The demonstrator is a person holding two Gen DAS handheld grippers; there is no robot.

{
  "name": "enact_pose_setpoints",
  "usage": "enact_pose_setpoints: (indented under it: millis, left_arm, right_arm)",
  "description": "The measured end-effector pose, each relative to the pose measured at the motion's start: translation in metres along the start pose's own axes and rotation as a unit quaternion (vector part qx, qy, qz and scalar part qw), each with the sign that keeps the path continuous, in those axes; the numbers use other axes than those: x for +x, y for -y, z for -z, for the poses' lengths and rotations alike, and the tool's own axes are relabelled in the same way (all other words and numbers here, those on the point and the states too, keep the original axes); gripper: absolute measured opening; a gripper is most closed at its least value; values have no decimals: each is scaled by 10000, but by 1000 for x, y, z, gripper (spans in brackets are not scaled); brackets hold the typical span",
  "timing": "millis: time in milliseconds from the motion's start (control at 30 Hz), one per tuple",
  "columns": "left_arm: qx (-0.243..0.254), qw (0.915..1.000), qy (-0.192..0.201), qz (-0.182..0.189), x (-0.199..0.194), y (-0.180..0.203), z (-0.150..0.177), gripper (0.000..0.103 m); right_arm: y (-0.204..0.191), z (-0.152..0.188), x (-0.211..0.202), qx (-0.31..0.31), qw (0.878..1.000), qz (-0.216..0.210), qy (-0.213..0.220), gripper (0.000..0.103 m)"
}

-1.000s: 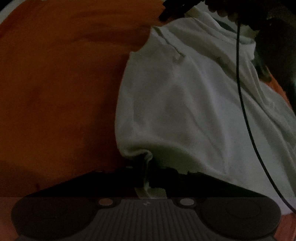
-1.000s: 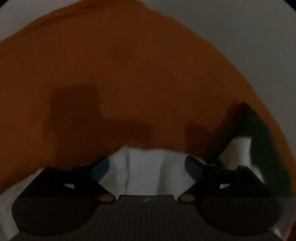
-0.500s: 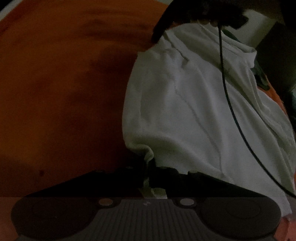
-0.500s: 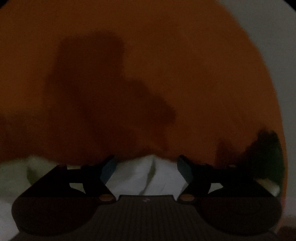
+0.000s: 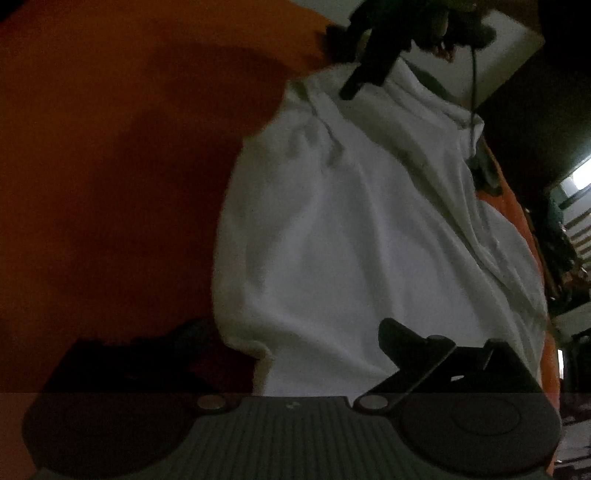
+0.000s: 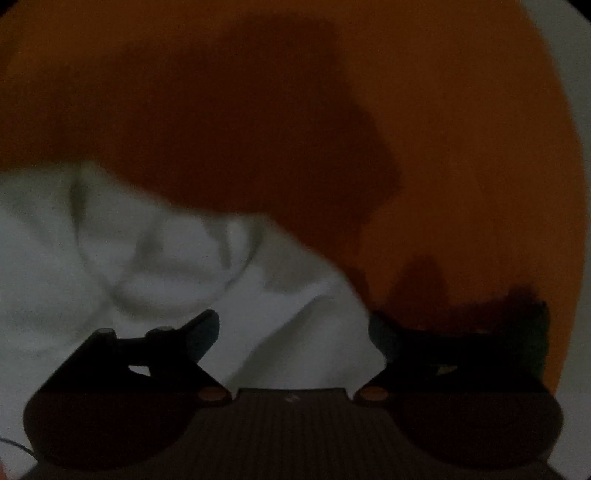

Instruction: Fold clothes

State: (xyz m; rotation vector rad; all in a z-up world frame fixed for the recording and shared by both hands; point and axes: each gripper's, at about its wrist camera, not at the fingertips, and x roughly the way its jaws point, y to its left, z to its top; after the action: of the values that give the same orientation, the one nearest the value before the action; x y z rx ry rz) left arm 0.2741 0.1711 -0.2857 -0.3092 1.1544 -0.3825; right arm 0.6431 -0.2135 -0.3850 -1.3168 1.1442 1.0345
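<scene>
While dim, still readable in both wrist views. White garment (image 5: 362,229) spread over an orange surface (image 5: 110,166), rumpled, with long creases running down its length; whether that orange surface is a counter or a bed, cannot tell.

Left tool (image 5: 295,343) opening at this moment, jaws far apart, near hem of the garment lying between them but not pressed by either pad. One finger (image 5: 406,343) dark against the white cloth, the other lost in shadow over the orange.

Right tool (image 6: 293,332) also opening, jaws wide, pointing down at the garment (image 6: 166,280). White cloth bunched in soft folds under and between the jaws, not pinched; left finger (image 6: 199,332) over the cloth, the other finger over the orange surface (image 6: 443,129) at the cloth's edge. Seen again at the far end of the garment in the left wrist view as a dark shape (image 5: 373,66) just above the cloth, held by a hand (image 5: 436,22), thin black cable (image 5: 474,74) hanging beside it.

Shadows of the tools thrown broad across the orange.
</scene>
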Motion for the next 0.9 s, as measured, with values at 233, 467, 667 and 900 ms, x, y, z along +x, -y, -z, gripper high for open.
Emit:
enact_pose_setpoints:
  millis: [233, 467, 667, 900]
  left_arm:
    - [-132, 9983, 375, 416, 19, -24, 18, 102]
    - [-139, 9954, 788, 522, -8, -31, 20, 7]
    - [143, 9887, 1491, -77, -62, 0, 1, 6]
    - [434, 9791, 1761, -926, -119, 21, -36, 6]
  right_arm:
    - [20, 3, 53, -551, 9966, 532, -290, 86]
    - [33, 41, 28, 151, 9979, -388, 495, 10]
    - [20, 113, -50, 1665, 9395, 920, 2848, 9]
    - [-43, 167, -115, 3222, 7952, 3991, 3234, 9]
